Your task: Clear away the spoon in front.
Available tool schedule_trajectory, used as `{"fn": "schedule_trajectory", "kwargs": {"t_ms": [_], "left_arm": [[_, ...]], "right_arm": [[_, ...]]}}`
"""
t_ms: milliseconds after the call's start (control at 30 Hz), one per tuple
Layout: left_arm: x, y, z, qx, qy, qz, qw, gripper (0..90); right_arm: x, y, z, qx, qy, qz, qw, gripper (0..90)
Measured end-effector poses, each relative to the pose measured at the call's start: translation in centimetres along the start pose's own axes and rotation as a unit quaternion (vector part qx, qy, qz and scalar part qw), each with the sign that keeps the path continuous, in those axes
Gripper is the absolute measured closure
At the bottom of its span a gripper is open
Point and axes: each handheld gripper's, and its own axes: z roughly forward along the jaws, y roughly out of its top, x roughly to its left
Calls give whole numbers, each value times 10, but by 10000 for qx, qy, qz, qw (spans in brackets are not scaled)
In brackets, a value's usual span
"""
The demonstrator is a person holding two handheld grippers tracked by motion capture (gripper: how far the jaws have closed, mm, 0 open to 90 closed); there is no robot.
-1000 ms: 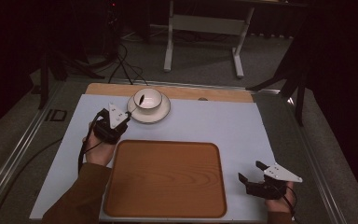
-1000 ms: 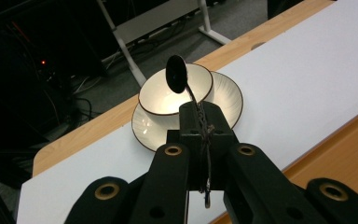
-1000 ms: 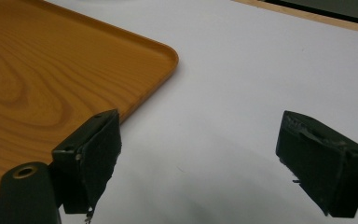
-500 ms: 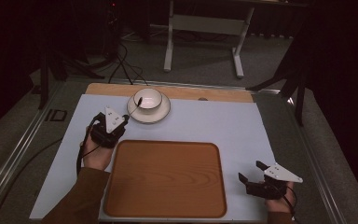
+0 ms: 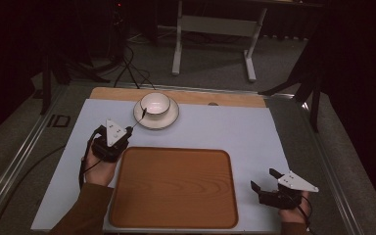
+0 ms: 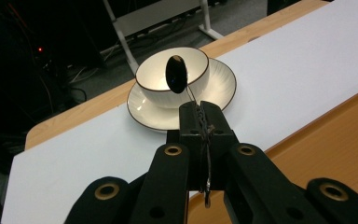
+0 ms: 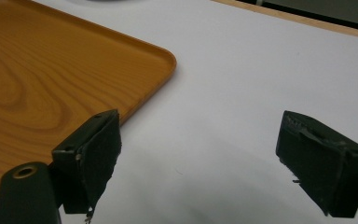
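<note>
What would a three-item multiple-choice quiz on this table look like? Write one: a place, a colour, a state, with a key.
1. Where does the cup stand?
A. on the saucer
B. on the wooden tray
C. on the floor

2. What colour is the spoon bowl?
A. white
B. black
C. red

3. How are the right gripper jaws?
A. shut on the spoon
B. shut on nothing
C. open

Key: 1 A, the cup sits in the saucer's middle; 2 B, it shows dark against the cream cup, its handle clamped in the left gripper; 3 C, bare tabletop shows between the jaws.
</note>
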Motion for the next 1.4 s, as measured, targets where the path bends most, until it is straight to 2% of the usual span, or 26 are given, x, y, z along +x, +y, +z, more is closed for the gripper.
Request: {"fn": "schedule_trajectory", "kwargs": {"t_ms": [333, 800, 1200, 1400], "left_arm": [[-3, -10, -5, -6, -5, -190, 9998, 889], [-6, -25, -11, 46, 10, -313, 9995, 889], [-9, -39, -17, 56, -38, -350, 9994, 889], [-13, -52, -20, 189, -44, -322, 9993, 889]], "right_arm": [[1, 1, -3, -106, -67, 1, 9999, 137], [2, 3, -5, -265, -179, -13, 9995, 127], [4, 4, -5, -333, -82, 6, 9994, 127], [4, 3, -5, -354, -66, -11, 9994, 127]]}}
